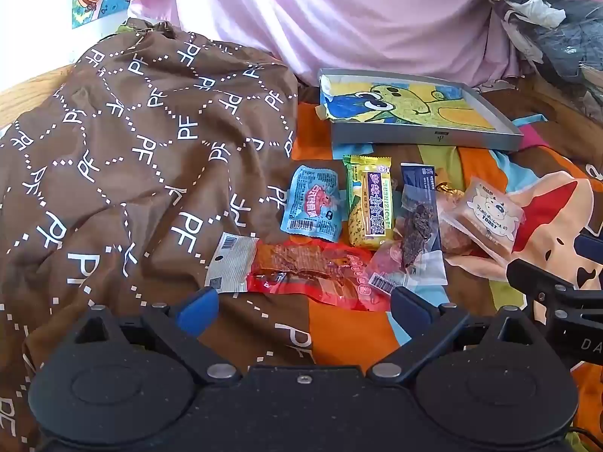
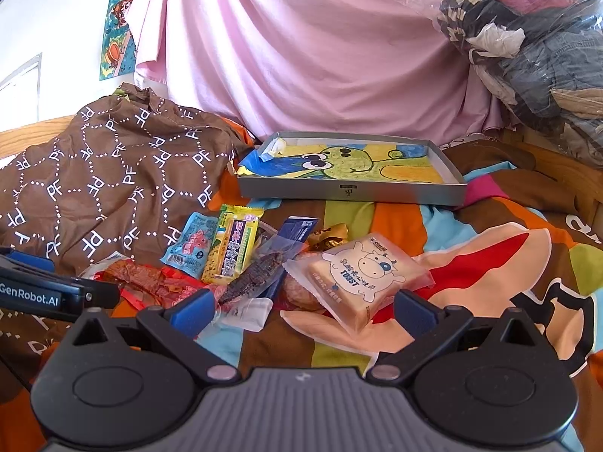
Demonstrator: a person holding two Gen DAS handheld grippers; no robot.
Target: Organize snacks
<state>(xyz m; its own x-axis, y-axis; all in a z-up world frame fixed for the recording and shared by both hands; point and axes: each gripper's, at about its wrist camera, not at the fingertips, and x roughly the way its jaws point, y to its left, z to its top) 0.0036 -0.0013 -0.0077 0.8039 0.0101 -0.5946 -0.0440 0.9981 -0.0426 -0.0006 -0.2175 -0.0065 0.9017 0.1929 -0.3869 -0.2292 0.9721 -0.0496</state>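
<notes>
Several snack packets lie in a loose pile on a colourful bedspread. Nearest my open left gripper (image 1: 305, 307) is a long red packet (image 1: 301, 271). Behind it sit a light blue packet (image 1: 312, 203), a yellow packet (image 1: 371, 203) and a clear pouch with a dark strip (image 1: 416, 231). A toast packet with a cow drawing (image 2: 361, 275) lies just ahead of my open right gripper (image 2: 305, 310), also seen as the toast packet (image 1: 486, 214) in the left view. A shallow grey tray (image 2: 350, 192) lined with a cartoon drawing stands behind the pile, with nothing in it but the drawing.
A brown printed cloth (image 1: 132, 150) is heaped on the left against the pile. A pink sheet (image 2: 301, 49) hangs at the back. A plastic bag of clothes (image 2: 535, 45) fills the upper right. Wooden bed edges (image 2: 565, 173) frame both sides.
</notes>
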